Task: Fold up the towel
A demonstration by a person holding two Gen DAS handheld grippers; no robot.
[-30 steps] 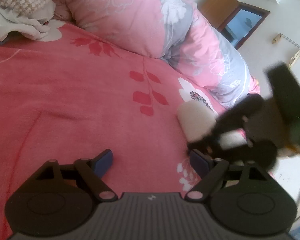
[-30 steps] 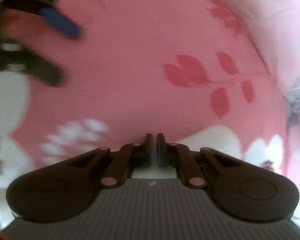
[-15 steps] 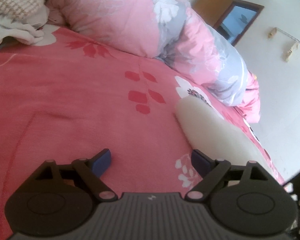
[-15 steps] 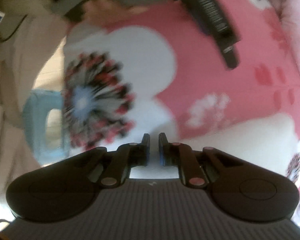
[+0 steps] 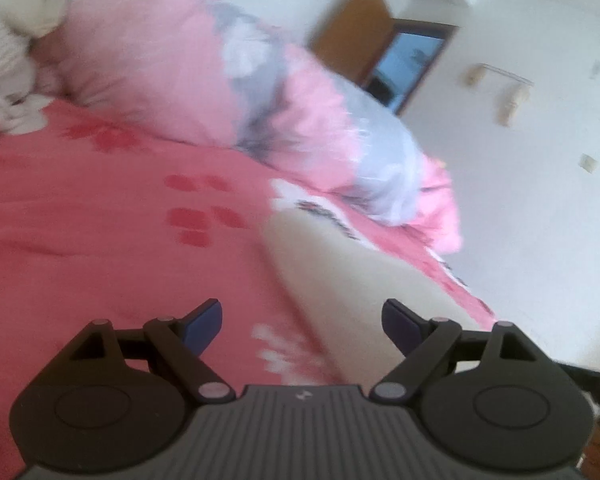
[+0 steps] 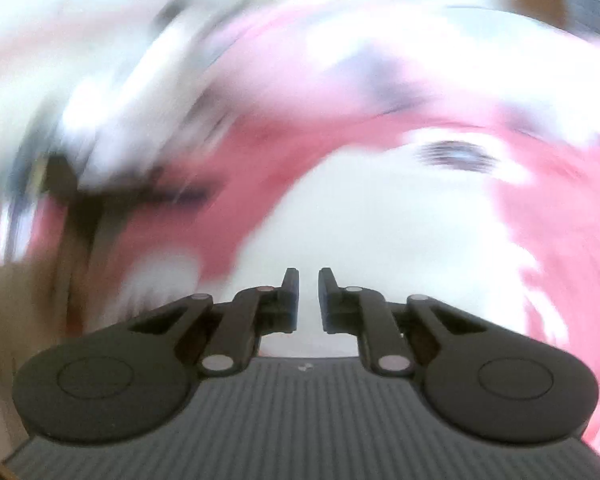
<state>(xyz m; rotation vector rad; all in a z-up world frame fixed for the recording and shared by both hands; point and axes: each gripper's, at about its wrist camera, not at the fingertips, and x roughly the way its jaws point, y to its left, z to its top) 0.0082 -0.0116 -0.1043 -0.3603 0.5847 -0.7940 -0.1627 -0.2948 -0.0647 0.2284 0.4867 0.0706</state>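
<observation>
- On the pink floral bedspread (image 5: 80, 216) lies the cream towel (image 5: 352, 280), just beside the bed's edge.
- The left gripper (image 5: 302, 322) hovers over its near end, jaws wide apart, empty.
- The right gripper (image 6: 309, 294) shows jaws nearly together, holding nothing; its view is badly blurred.
- A bunched pink-and-grey duvet (image 5: 260, 92) sits beyond.

Cream towel (image 5: 352, 280) flat on bedspread (image 5: 100, 248)

The left gripper (image 5: 302, 320) stands wide and empty; the right gripper (image 6: 309, 300) is nearly closed, empty.
</observation>
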